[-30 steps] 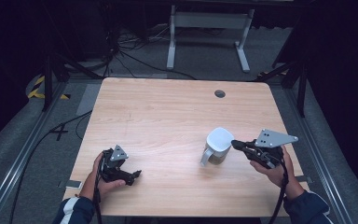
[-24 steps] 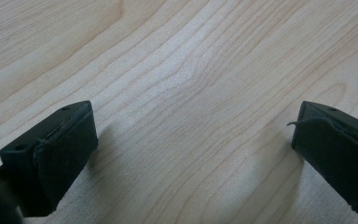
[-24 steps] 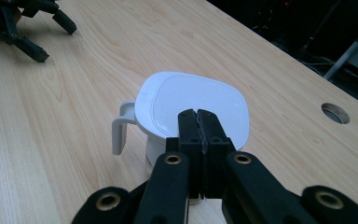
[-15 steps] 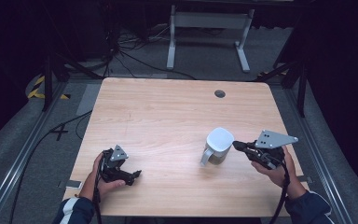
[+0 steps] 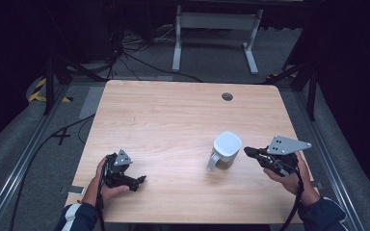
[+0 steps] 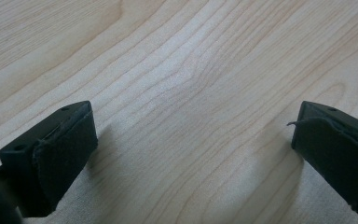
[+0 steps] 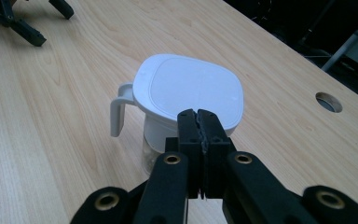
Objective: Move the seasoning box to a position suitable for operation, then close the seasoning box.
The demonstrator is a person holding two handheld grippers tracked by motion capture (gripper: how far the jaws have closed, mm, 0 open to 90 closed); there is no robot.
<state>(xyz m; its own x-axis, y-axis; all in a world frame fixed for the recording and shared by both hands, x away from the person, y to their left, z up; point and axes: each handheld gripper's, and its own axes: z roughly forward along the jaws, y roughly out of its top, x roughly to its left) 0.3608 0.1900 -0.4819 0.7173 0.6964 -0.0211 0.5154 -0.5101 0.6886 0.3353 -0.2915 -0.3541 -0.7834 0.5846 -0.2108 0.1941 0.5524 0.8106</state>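
Right gripper (image 5: 248, 152) has its fingers pressed together, nothing pinched between them. In the right gripper view the two black pads (image 7: 189, 128) meet flush, tips just short of the near rim of the white lid (image 7: 189, 88) on the jug (image 5: 224, 150). Whether the tips touch the lid edge cannot be told; they read as just beside it, at lid height. Closed tips aimed at the rim suggest a nudge or a pry at the lid, not a grab of the body; a grab would need the fingers spread first.

The jug stands upright on the wooden table (image 5: 173, 120), just ahead of the right fingertips, with its clear body under the lid. Its handle (image 7: 117, 109) sticks out to the left of the fingers in the right gripper view, on the side turned away from the right gripper, so the handle is probably not the target from this angle.

Left gripper (image 5: 139, 180) sits low on the table, well apart from the jug, its fingers (image 6: 58, 144) spread wide over bare wood with nothing between them. Judged as parked and ready: open, so it can come in to steady the jug if the right one works the lid. The hand (image 5: 107, 185) rests at the near edge.
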